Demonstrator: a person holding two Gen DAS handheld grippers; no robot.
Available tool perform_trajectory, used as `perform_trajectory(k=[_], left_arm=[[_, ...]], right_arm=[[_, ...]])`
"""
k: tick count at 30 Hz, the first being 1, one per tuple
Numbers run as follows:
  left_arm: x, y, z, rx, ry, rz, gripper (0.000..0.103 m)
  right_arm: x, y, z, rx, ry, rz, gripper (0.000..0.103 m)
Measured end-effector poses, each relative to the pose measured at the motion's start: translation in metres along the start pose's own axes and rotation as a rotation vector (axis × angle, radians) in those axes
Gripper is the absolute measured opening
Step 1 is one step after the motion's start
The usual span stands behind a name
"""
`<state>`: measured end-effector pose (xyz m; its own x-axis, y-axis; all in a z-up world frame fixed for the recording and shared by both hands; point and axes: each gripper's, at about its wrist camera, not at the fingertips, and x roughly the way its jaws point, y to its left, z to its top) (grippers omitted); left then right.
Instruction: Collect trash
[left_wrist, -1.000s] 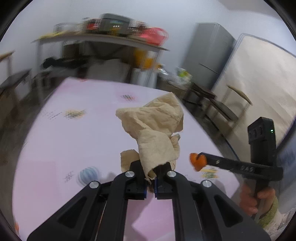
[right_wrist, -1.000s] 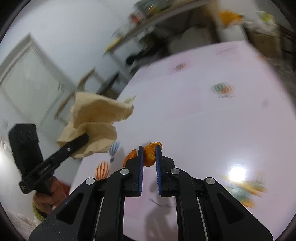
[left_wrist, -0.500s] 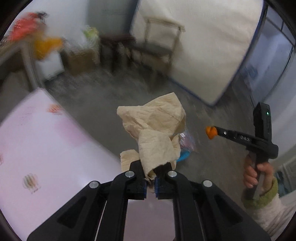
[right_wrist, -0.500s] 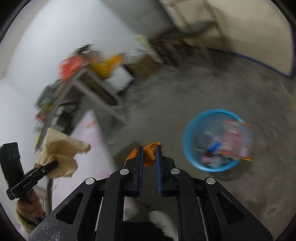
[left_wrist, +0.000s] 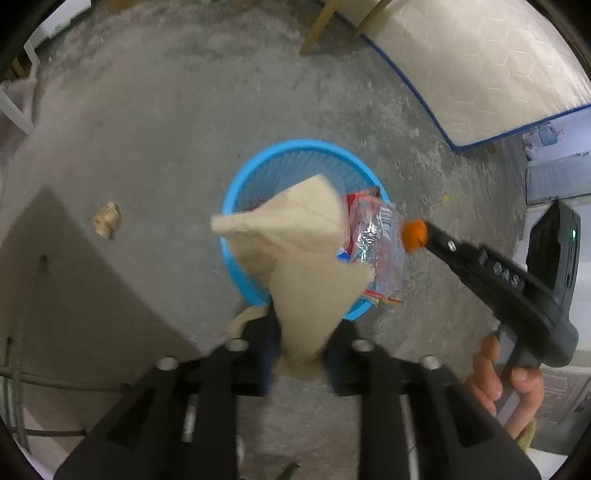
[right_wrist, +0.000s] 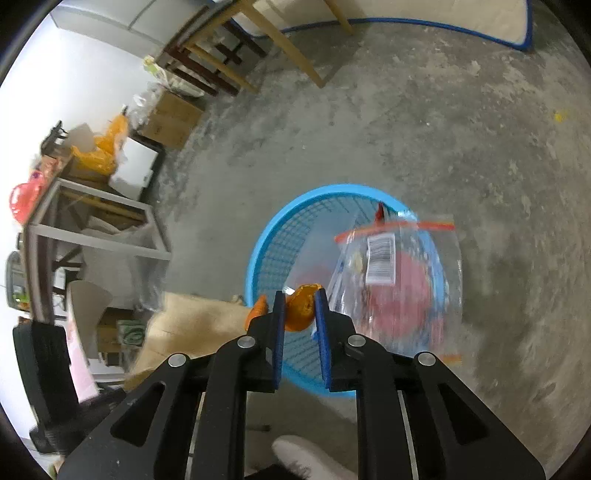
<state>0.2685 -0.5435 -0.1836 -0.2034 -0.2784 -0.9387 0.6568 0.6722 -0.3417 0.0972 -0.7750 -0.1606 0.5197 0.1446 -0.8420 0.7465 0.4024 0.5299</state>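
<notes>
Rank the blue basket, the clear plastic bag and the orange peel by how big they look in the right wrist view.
1. Blue basket, largest.
2. Clear plastic bag, nearly as big.
3. Orange peel, smallest, though nearest the camera.

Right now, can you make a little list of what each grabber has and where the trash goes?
left gripper: jaws opening, crumpled brown paper between them, above the bin
right gripper: jaws opening, orange peel between them
bin: blue basket on the concrete floor
already there: clear zip bag in the basket
stray: paper scrap on the floor
</notes>
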Motion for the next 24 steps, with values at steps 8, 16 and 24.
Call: perform_trajectory(k=[8,16,24], left_arm=[[-0.005,0.002,0.0,-0.063,-0.043,-0.121,0.053],[-0.062,-0.012,-0.016,-0.003,-0.136,-0.181,0.053],[-0.167,-0.013,-0.079,0.11,-0.314,-0.211,0.059]], right_arm=[[0.019,-0.003,0.001,0.013,0.001,0.012,0.043],[-0.019,0.01,-0.009,-0.071,-0.074,0.034,0.044],[-0.105,0.02,-0.048,-0.204,-0.17,0.089,0.046]])
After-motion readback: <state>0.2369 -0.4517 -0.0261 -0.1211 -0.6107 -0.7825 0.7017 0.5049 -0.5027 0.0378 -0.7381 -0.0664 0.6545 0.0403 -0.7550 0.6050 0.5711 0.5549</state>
